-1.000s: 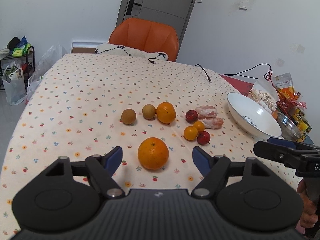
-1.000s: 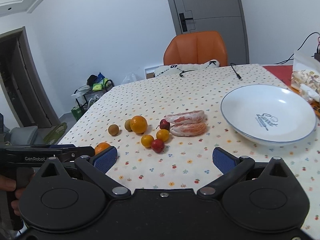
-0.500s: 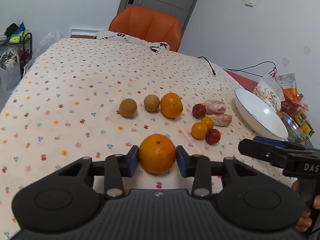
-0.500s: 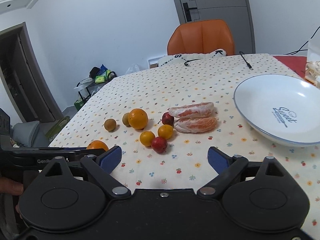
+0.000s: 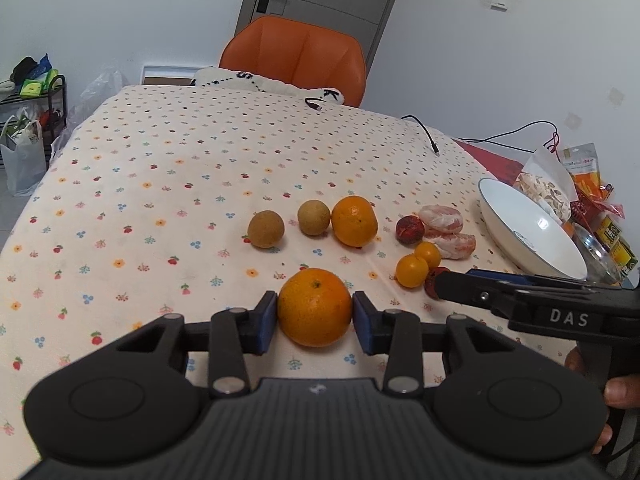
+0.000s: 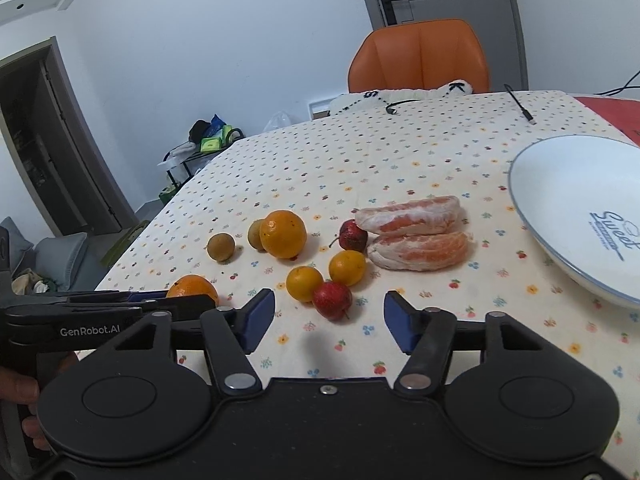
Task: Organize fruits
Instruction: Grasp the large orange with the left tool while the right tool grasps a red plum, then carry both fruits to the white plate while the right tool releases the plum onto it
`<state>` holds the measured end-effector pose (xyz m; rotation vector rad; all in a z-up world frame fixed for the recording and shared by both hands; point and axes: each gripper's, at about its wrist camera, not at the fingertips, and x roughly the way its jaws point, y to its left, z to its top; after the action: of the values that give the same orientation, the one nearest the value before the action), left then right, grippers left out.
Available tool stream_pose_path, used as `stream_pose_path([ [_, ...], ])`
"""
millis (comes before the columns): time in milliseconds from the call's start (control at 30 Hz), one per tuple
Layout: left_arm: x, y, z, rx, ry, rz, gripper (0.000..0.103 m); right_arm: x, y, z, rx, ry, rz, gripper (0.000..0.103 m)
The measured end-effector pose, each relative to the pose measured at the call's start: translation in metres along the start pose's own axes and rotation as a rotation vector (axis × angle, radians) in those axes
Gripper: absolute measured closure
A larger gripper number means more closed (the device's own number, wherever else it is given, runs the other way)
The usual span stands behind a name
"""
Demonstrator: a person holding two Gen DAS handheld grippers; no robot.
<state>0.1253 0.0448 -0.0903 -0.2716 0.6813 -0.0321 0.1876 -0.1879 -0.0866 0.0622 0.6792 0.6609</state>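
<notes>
My left gripper (image 5: 315,316) is shut on a large orange (image 5: 315,307) near the table's front; the orange also shows in the right wrist view (image 6: 191,286). Beyond it lie two brown round fruits (image 5: 265,229), a second orange (image 5: 354,221), two small yellow fruits (image 5: 412,270), two small red fruits (image 5: 409,229) and two peeled pomelo segments (image 5: 456,245). My right gripper (image 6: 329,322) is open and empty, just short of a red fruit (image 6: 332,300). An empty white bowl (image 6: 560,184) stands at the right.
Snack packets and a glass bowl (image 5: 596,252) crowd the table's right edge. A black cable (image 5: 424,132) lies at the back. An orange chair (image 5: 296,60) with a white cushion stands behind the table. The table wears a flowered cloth (image 5: 160,184).
My left gripper moved forward and closed on the large orange. My right gripper moved closer to the small fruits and its jaws narrowed somewhat.
</notes>
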Motion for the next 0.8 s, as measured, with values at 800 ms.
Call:
stream_pose_path([
  [800, 0.007, -0.046, 0.025, 0.062, -0.032, -0.083, 0.064, -0.032, -0.033, 0.005, 0.063, -0.055, -0.032, 0.081],
])
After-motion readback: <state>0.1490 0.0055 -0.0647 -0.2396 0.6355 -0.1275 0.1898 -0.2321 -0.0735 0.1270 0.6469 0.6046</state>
